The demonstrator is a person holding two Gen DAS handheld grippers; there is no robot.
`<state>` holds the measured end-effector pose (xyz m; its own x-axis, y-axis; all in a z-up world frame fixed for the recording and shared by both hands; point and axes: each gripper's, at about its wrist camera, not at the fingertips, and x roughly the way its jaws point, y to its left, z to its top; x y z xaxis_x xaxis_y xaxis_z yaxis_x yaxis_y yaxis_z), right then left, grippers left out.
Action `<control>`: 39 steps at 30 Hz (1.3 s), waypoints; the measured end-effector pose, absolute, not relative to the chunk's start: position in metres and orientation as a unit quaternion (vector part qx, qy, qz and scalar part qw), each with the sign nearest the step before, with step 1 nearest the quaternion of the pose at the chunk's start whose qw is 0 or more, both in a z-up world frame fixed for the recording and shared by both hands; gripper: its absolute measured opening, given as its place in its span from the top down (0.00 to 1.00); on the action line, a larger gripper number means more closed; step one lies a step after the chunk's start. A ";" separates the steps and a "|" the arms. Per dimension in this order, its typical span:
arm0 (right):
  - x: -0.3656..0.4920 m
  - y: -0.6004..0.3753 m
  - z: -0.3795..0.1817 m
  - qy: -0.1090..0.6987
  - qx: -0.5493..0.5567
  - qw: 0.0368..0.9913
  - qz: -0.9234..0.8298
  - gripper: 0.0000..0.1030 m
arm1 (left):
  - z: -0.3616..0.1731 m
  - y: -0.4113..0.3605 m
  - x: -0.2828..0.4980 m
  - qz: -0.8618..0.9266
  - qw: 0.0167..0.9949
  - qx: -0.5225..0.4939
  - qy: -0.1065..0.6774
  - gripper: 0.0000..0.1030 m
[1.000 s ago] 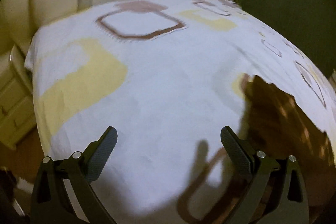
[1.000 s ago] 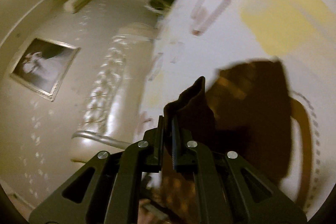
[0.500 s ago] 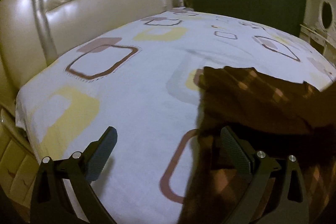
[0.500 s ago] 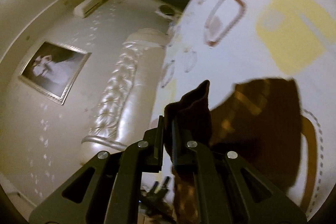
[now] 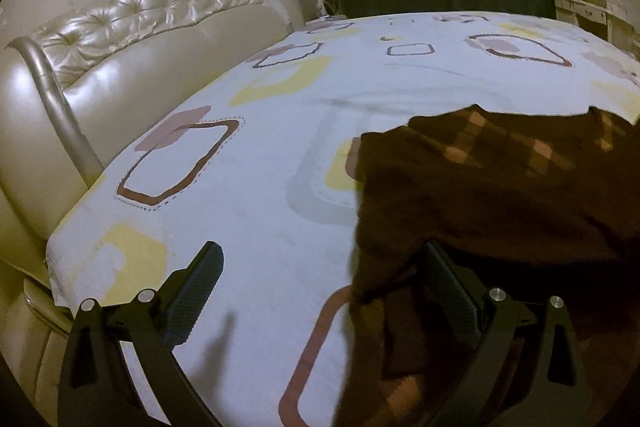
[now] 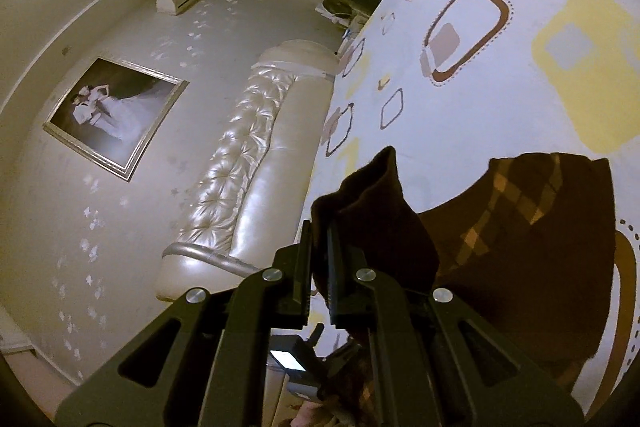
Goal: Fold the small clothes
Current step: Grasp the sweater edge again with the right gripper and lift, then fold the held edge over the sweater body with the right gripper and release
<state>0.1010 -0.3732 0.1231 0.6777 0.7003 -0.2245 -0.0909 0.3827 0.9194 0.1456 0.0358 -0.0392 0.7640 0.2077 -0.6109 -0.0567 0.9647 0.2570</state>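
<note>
Landmark: I am taking the bed sheet (image 5: 280, 187), white with brown-outlined and yellow squares, as my reference for everything below.
Right gripper: I am holding my right gripper (image 6: 319, 251) with its jaws pinched tight on a bunched corner of the brown garment (image 6: 520, 247), and the cloth is sticking up in a dark peak just past the fingertips.
Garment from the right wrist: The rest of the brown garment, with its lighter checked patch, is draping from that pinched corner down onto the bed sheet (image 6: 500, 87), beside a yellow square of the print.
Left gripper: I am holding my left gripper (image 5: 320, 283) with its jaws spread wide and nothing gripped; one finger is hanging over bare sheet, the other is sitting in front of the cloth's dark edge, and I cannot tell whether it is touching.
Garment from the left wrist: The brown garment (image 5: 500, 195) is lying across the side of the sheet nearest my open gripper's far finger, its edge crossing a brown-outlined square.
Headboard: The tufted cream headboard (image 5: 152, 39) is running along one edge of the bed sheet.
Wall: A framed picture (image 6: 116, 115) is hanging on the wall beyond the headboard (image 6: 256, 155), well apart from the sheet.
</note>
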 end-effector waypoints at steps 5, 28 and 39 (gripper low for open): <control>0.101 -0.377 0.122 0.308 0.496 0.772 0.253 0.94 | -0.036 0.041 0.136 -0.010 0.934 0.090 0.345 0.05; 0.089 -0.374 0.085 0.339 0.495 0.763 0.240 0.94 | -0.054 0.065 0.170 -0.023 0.912 0.081 0.402 0.78; 0.037 -0.409 -0.043 0.411 0.528 0.728 0.146 0.94 | -0.059 0.084 0.159 -0.026 0.915 0.041 0.401 0.71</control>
